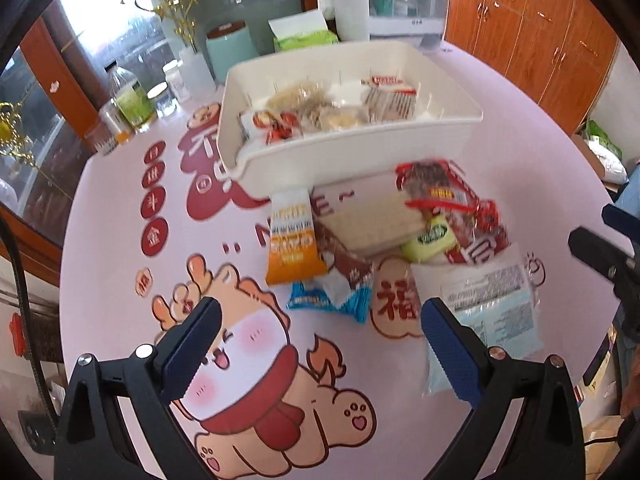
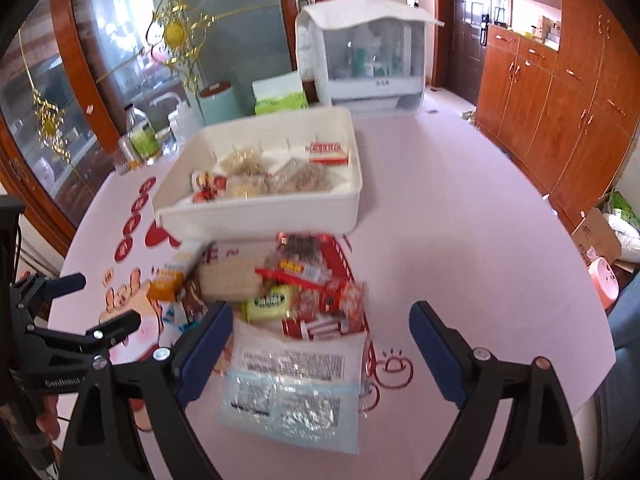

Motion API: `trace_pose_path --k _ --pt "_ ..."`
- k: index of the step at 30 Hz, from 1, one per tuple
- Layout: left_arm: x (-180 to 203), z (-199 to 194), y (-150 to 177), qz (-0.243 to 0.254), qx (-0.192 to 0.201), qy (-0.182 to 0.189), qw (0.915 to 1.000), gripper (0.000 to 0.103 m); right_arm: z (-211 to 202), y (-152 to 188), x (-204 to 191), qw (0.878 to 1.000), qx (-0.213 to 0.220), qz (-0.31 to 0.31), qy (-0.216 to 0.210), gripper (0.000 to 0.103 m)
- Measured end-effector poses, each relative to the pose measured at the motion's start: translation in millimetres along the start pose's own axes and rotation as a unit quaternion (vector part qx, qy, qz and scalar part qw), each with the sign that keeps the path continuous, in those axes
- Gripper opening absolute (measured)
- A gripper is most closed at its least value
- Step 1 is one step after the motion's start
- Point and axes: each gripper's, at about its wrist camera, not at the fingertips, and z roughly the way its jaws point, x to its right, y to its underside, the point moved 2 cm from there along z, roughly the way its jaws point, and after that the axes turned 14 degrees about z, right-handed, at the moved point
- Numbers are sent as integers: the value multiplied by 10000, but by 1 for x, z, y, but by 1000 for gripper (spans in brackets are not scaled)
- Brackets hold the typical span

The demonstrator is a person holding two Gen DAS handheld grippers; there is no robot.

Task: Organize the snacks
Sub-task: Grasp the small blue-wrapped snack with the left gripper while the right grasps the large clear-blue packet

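A round table (image 1: 500, 128) covered in pale pink cloth printed with a cartoon dragon and red Chinese characters. Toward the far side sits a white rectangular bin (image 1: 360, 140) holding several wrapped snacks, among them a red-and-white packet (image 1: 390, 82) at its back edge. Just in front of the bin, on the cloth, lies a loose pile of snacks: an orange-and-white packet (image 1: 291, 240) touching the bin's near wall, a pale wafer block (image 1: 368, 216) beside it, a brown wrapper (image 1: 344, 260), a blue wrapper (image 1: 332, 300) nearest the camera, a small green packet (image 1: 430, 240), and a red bag (image 1: 444, 196) resting on top at the right. A large clear-and-blue flat bag (image 2: 296, 388) lies nearest the viewer, apart from the bin.

The left gripper (image 1: 320, 344) hovers above the dragon print with its jaws spread wide and nothing between them; the blue wrapper lies just beyond its fingertips. The right gripper (image 2: 320, 344) hangs over the flat bag, jaws likewise wide apart and holding nothing. Behind the bin stand a mint-green canister (image 1: 232, 52), a tissue pack (image 1: 302, 34), bottles and a white lidded container (image 2: 364, 52). Wooden cabinets (image 2: 560, 92) line the right
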Motion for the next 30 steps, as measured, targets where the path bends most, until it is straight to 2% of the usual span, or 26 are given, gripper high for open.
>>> trace_pose_path --k 7,17,22,30 --pt "2 10 13 2 -169 91 9998 99 22 38 11 9990 -409 -146 -129 95" --pt "2 24 13 48 -388 140 9991 99 44 77 35 9962 -799 -114 -341 99" --pt "4 37 13 104 -564 290 9979 99 51 83 34 9945 -895 -177 -508 102" --pt "-9 67 15 -300 -860 481 9947 99 82 83 23 9933 -1053 -211 -434 103"
